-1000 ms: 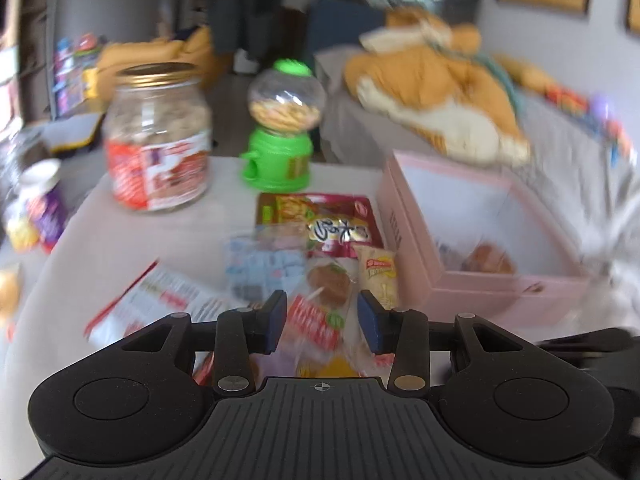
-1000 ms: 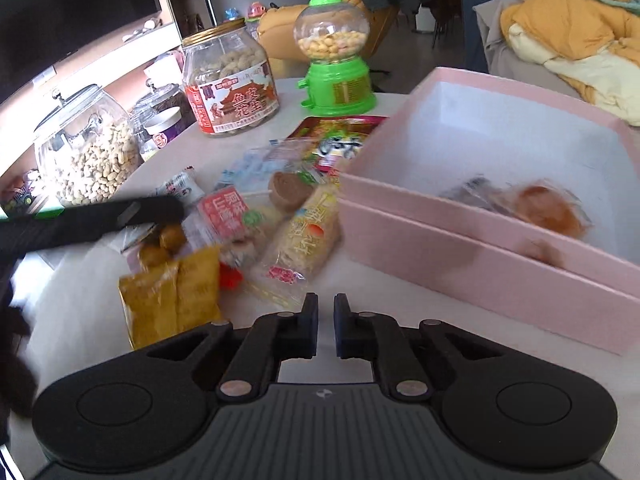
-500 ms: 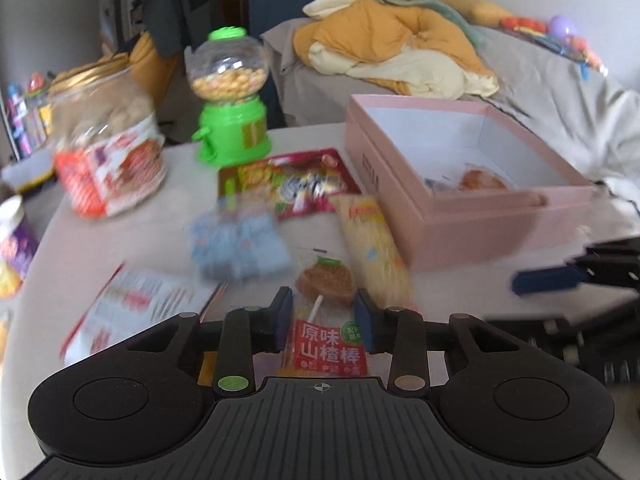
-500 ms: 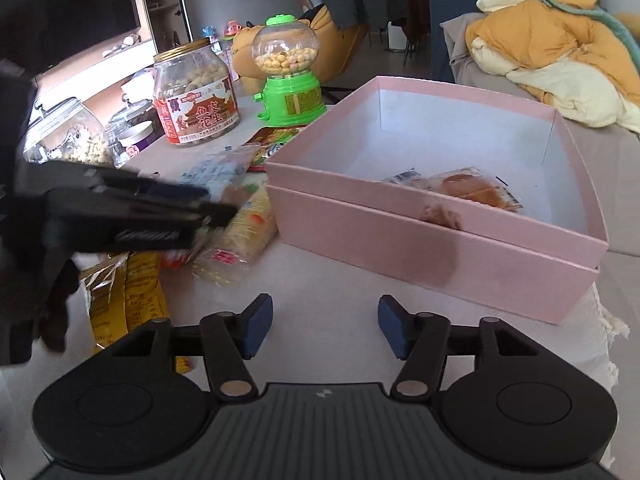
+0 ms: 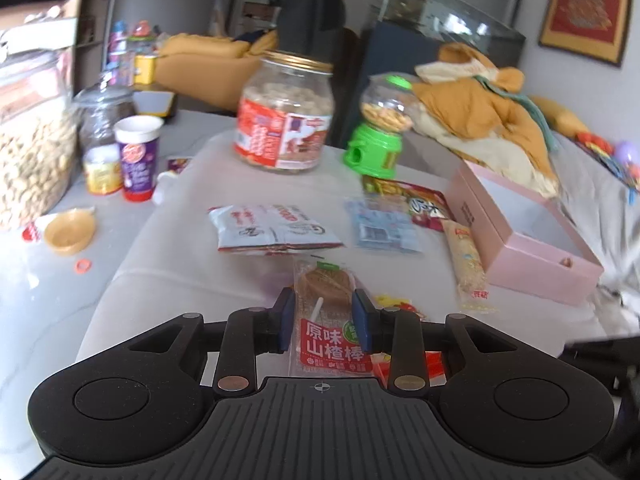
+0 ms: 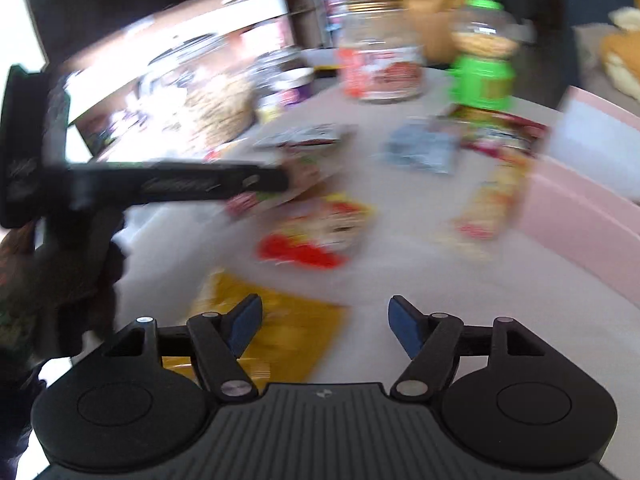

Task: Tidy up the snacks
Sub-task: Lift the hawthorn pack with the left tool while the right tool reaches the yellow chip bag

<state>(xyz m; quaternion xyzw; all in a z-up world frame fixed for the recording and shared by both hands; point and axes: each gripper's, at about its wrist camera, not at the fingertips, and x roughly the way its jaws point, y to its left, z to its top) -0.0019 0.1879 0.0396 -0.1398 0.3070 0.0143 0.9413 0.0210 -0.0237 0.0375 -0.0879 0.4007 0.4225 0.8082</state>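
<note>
Left wrist view: the left hand-held gripper (image 5: 324,320), jaws just narrowing, brackets the lollipop packet (image 5: 329,316) at lower centre on the worktop (image 5: 180,248), grip unconfirmed. Next: clamp, lift toward the pink box (image 5: 536,256) at right. The right hand-held gripper (image 6: 325,330) has just spread, empty.

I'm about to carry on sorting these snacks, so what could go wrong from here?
1. The left gripper has been closing its jaws on the lollipop packet; the crinkly wrapper may slip out.
2. The pink box sits at the table's edge; a bump could push it off.
3. The right gripper, jaws opening and empty, is blurred, risking a misgrab.
</note>
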